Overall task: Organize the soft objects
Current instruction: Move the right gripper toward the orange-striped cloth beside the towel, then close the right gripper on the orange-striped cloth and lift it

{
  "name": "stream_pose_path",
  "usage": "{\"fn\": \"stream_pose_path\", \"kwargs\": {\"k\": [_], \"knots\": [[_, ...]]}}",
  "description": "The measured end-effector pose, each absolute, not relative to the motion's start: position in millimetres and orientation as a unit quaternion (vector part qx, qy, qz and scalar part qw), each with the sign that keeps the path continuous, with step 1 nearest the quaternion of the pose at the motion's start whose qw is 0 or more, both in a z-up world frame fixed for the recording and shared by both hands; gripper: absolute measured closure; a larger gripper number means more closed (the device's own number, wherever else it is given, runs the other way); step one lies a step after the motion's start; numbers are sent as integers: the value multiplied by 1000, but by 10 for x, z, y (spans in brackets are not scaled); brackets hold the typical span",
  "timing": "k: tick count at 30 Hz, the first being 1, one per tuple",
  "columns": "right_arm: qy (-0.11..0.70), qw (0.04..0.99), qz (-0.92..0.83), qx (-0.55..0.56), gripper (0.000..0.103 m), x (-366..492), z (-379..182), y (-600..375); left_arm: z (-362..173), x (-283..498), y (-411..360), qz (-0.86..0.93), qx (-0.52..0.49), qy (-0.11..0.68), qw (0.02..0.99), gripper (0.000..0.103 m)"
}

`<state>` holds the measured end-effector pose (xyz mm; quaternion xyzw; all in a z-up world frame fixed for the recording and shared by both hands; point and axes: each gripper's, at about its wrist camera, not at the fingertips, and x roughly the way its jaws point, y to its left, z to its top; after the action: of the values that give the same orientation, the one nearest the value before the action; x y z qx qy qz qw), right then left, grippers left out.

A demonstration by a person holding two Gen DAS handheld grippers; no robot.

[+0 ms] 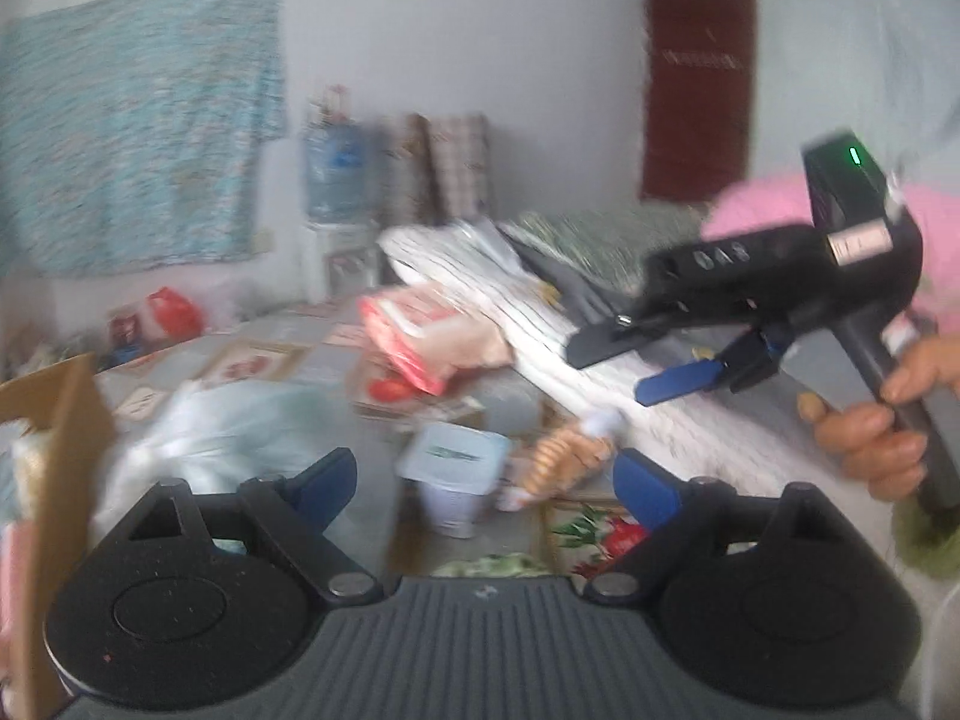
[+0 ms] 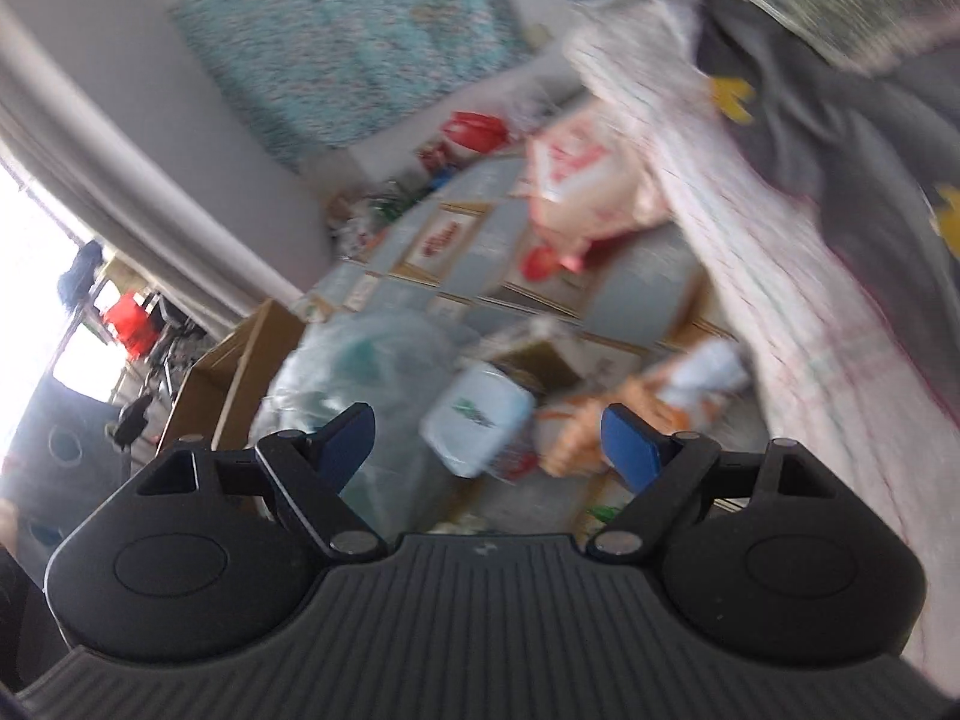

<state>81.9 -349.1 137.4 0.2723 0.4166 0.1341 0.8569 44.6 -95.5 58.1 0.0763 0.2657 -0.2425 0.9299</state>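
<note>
Jaws gape empty on both my left gripper [image 1: 486, 483] and right gripper [image 1: 624, 363], ready for a fresh pick. Biscuit packet [image 1: 564, 459] and white tub [image 1: 453, 471] lie just ahead; cardboard box [image 1: 66, 420] waits left, probably my drop-off.

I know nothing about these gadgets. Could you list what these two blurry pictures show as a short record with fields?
Setting: cluttered surface with a patterned cover, beside folded bedding
Left hand-held gripper: open, nothing between the fingers
Right hand-held gripper: open, empty, held by a hand
Items ahead: white tub with pale lid, packet of biscuits, clear plastic bag, pink-and-white package
Left edge: cardboard box
Bedding: white striped folded cloth
Image quality: motion-blurred
</note>
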Motion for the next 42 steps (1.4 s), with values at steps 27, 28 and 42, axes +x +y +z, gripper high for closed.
{"fn": "stream_pose_path", "kwargs": {"k": [27,28,42], "knots": [[454,799,100,382,29,1214,455,-3856,-364,1323,-2339,-249,284,331,865,58],[453,799,101,382,29,1212,452,-3859,-369,1328,-2346,-245,288,330,865,63],[412,795,111,432,43,1114,456,-3985,9,1189,-2192,-252,220,311,889,71]]}}
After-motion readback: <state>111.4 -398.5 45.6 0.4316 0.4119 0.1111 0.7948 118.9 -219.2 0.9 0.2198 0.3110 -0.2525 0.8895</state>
